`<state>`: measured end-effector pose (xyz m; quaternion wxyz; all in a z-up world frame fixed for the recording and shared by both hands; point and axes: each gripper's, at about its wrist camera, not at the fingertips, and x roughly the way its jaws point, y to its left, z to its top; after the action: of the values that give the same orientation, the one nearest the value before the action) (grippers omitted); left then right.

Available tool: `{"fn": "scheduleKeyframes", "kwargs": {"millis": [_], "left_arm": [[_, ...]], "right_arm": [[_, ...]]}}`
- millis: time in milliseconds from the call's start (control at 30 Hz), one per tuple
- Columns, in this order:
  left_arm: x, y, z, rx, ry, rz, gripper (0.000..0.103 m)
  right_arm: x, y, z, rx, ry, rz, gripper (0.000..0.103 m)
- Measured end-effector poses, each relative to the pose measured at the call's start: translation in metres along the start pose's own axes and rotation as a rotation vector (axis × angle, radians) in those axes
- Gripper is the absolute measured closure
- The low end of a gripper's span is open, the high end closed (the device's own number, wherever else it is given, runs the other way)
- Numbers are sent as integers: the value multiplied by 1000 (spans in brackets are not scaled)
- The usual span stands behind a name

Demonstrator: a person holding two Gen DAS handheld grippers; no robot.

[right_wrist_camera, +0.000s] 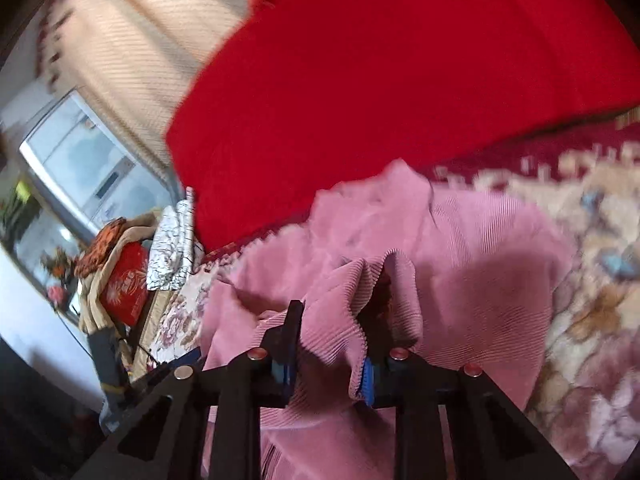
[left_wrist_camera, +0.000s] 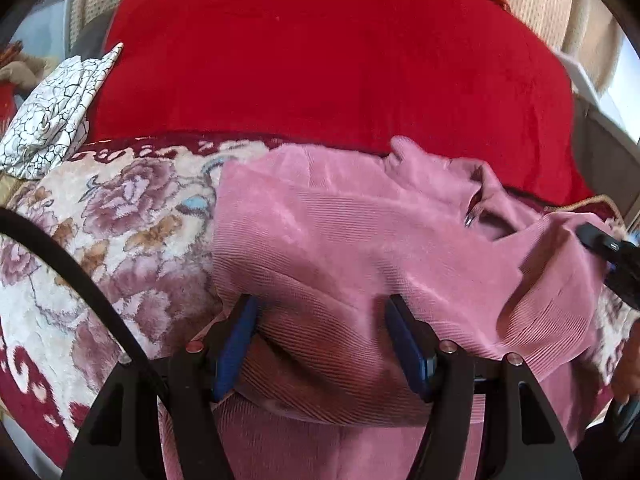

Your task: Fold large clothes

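Observation:
A pink ribbed garment (left_wrist_camera: 340, 232) lies rumpled on a floral bedspread (left_wrist_camera: 120, 220), its zip collar (left_wrist_camera: 468, 220) at the far right. My left gripper (left_wrist_camera: 320, 320) is open over the garment's near part, and a soft fold lies between its blue pads (left_wrist_camera: 236, 344) without being pinched. In the right wrist view the same garment (right_wrist_camera: 480, 248) is bunched up. My right gripper (right_wrist_camera: 332, 328) is shut on a raised fold of its ribbed edge. That gripper's black body (left_wrist_camera: 608, 244) shows at the right edge of the left wrist view.
A big red blanket (left_wrist_camera: 320, 60) lies folded behind the garment. A white cloth with black crackle lines (left_wrist_camera: 56, 120) sits at the bed's left end. Beyond it stand a red box (right_wrist_camera: 124, 288), piled fabrics and a window (right_wrist_camera: 80, 168). A black cable (left_wrist_camera: 80, 280) crosses the left view.

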<state>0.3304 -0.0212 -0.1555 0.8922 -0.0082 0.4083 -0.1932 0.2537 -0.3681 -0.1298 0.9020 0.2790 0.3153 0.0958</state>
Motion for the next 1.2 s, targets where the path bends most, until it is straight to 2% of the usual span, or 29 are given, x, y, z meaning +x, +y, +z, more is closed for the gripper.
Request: {"fn": "scheduleKeyframes", "kwargs": {"millis": [67,133,167,233,267,300,333,367,400,500,533,600,633,667,733,833,867,900,967,1033,1100,1200], "left_arm": [[-10,-2,2,-4,-49,-29,36],[-17,-8,3,14,-87,-37,36],[-17,-11,4,26,-83,-24,36],[-6,-18,2,56,-34,14,36],[4,-20,-1,71,9,30,36],[12,-22,-3,84,47,39,36],[21,-23,-7,106,91,53,36],[23,-24,-7,118,97,57,36],[22,-25,-7,134,93,60,36],[17,-24,-4,138,90,59,36],[17,-23,-3,125,93,51,36],[15,-20,-1,110,82,41,36],[11,-20,1,105,59,35,36],[3,-21,2,104,22,31,36],[-11,-23,5,98,-39,13,36],[-19,-27,10,72,-93,-52,36],[-18,-30,10,79,-94,-59,36],[-16,-34,9,94,-87,-53,36],[-4,-43,6,139,-49,5,36],[16,-45,2,154,25,60,35],[31,-42,-1,127,85,76,32],[35,-41,-3,116,91,79,31]], "right_arm": [[-21,11,-1,-51,-58,23,79],[-40,17,-4,-94,-110,-1,79],[-43,16,-5,-98,-122,-25,79],[-41,8,-8,-98,-123,-142,79],[-33,0,-9,-103,-101,-218,79],[-21,-10,-10,-100,-39,-273,79],[-5,-22,-12,-70,74,-286,78],[7,-35,-16,-10,181,-273,76],[9,-42,-17,40,197,-252,76],[-9,-50,-4,115,162,-184,75],[-20,-54,2,148,115,-168,75],[-41,-62,10,203,-5,-171,65],[-50,-65,11,220,-56,-176,35],[-60,-66,11,236,-108,-175,20],[-73,-58,11,202,-174,-143,20],[-68,-25,7,50,-161,-133,24],[-59,-15,5,9,-136,-123,31],[-57,-11,1,-18,-108,-117,34],[-38,-2,-7,-71,-24,-134,48],[-17,2,-18,-100,58,-178,50],[8,-6,-28,-93,179,-231,50],[13,-2,-30,-132,176,-264,50]]}}
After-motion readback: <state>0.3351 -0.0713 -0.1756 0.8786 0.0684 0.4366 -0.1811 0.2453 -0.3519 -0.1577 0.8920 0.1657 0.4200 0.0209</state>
